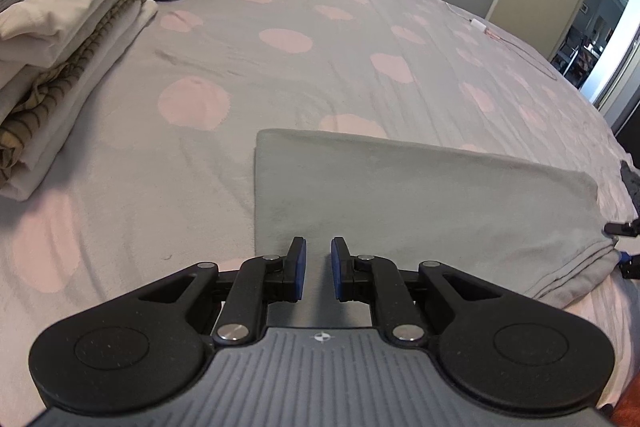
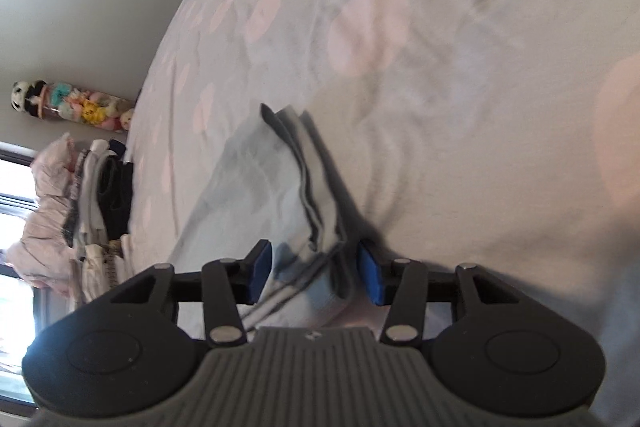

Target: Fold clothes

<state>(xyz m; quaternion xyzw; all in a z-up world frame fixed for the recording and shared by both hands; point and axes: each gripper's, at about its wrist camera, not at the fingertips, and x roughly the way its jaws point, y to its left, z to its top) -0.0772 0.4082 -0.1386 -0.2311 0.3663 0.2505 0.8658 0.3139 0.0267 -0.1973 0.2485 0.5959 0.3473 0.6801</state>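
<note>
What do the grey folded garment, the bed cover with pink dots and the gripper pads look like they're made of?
Grey folded garment: soft matte knit, likely cotton jersey, with stitched hems at its edge. Bed cover: plush, fleece-like fabric, brushed marks show in its nap. Left gripper pads: blue, matte, probably rubber or foam on black plastic fingers.

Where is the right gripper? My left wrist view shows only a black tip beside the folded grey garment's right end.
Observer: The right gripper straddles the grey garment at its layered edge, jaws apart on either side.
Operator: Anything beyond the folded clothes stack?
Observer: A row of soft toys against the wall.
Operator: Where is the light from?
Observer: A bright window behind the clothes stack.
</note>
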